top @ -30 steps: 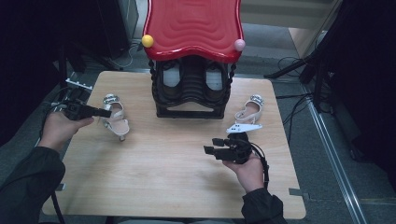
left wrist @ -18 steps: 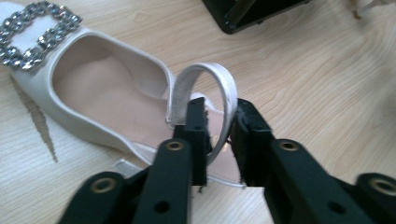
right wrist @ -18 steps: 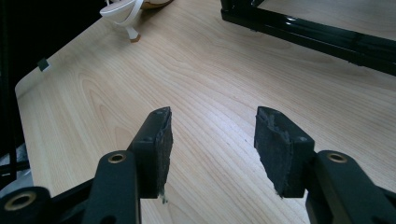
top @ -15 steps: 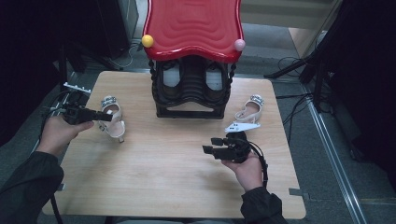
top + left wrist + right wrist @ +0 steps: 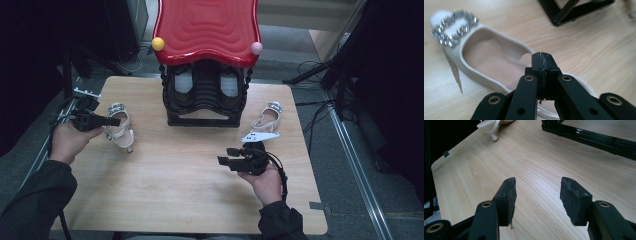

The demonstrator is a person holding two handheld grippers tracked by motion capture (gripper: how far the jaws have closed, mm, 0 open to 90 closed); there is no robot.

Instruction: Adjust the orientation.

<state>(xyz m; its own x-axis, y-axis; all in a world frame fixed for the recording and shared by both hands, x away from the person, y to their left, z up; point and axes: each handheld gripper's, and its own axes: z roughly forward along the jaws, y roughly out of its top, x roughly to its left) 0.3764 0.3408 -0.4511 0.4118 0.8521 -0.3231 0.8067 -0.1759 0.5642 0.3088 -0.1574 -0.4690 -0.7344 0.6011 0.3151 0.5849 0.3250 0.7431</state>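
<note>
My left gripper [image 5: 541, 75] is clenched, apparently nipping the rim of the white shoe [image 5: 120, 132] near the surface's left edge; it's light with a stiff sole. Right gripper [image 5: 537, 200] stands released, holding nothing.

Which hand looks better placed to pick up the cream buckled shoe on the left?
The left: its gripper is shut at the cream buckled shoe, while the right gripper, open, hovers over bare wooden table.
</note>
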